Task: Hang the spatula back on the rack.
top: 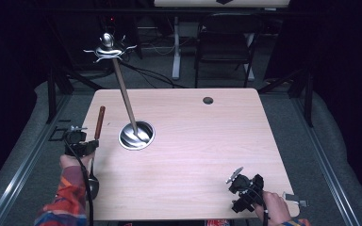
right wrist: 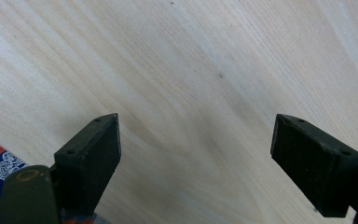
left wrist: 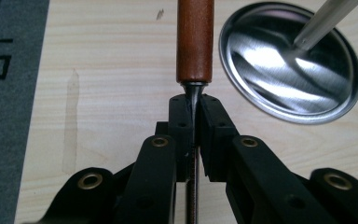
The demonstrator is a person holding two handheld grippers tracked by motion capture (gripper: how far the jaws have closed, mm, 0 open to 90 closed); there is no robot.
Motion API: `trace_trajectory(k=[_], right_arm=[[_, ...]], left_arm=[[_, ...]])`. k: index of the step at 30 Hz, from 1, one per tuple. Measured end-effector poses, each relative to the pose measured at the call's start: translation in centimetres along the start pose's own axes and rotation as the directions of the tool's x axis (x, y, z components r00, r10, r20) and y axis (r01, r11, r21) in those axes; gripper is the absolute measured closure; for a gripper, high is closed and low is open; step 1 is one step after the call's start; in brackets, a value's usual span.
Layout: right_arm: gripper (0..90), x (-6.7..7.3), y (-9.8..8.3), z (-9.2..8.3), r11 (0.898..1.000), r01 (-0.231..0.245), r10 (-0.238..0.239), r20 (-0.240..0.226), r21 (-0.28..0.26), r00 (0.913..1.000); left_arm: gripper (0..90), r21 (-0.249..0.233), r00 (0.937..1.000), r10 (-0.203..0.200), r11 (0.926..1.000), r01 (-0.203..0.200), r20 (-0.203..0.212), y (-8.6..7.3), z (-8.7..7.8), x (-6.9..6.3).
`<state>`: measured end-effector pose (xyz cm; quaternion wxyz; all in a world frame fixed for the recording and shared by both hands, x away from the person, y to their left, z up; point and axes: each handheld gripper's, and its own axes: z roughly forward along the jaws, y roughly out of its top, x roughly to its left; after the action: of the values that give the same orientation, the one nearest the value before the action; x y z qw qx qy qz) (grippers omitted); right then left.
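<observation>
left gripper (left wrist: 193,119): fingers clamp spoon (left wrist: 195,42) neck | high view: spoon bowl at table (top: 193,155) edge | right gripper (right wrist: 196,158): wide, empty

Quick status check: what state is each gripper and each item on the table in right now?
Left gripper: shut on the ladle's thin metal neck.
Right gripper: open, nothing between its jaws.
Wooden-handled metal ladle: lying flat, gripped.
Steel utensil stand with round base: upright, hooks bare.

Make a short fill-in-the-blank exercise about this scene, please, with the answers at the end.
1. The left gripper is shut on the metal neck of a ladle with a ____ handle.
2. The right gripper has its jaws ____.
3. The stand's round base is made of shiny ____.

Missing words: wooden; open; metal
</observation>
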<state>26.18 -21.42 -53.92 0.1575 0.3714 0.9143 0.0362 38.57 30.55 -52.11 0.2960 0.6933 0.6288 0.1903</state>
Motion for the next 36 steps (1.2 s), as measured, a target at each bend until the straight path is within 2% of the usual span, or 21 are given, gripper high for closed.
trace_trajectory(k=[13, 19, 24, 33, 36], right_arm=[[15.5, -0.1, 0.0, 0.0, 1.000, -0.003, 0.003, 0.003, -0.002, 1.0000], [15.5, 0.0, 0.0, -0.1, 1.000, -0.001, 0.001, 0.003, -0.003, 1.0000], [15.5, -0.1, 0.0, 0.0, 1.000, 0.001, -0.001, 0.003, -0.003, 1.0000], [15.4, -0.1, 0.1, 0.0, 1.000, -0.001, 0.001, 0.001, -0.003, 1.0000], [15.5, 0.0, 0.1, 0.0, 1.000, 0.000, 0.000, 0.010, -0.002, 1.0000]], left_arm=[[84.0, -0.083, 0.9995, 0.025, 0.9962, -0.023, 0.020, -0.3, -2.0, -0.4], [84.1, -0.104, 0.9994, 0.034, 0.9940, -0.032, 0.010, -0.2, -2.7, -1.0], [84.3, -0.160, 0.9996, 0.025, 0.9868, -0.026, -0.012, -0.2, -3.6, -1.4], [84.3, -0.181, 0.9994, 0.033, 0.9828, -0.034, -0.006, -0.2, -4.4, -1.7], [84.3, -0.173, 0.9995, 0.030, 0.9844, -0.031, -0.004, -0.3, -4.8, -1.7]])
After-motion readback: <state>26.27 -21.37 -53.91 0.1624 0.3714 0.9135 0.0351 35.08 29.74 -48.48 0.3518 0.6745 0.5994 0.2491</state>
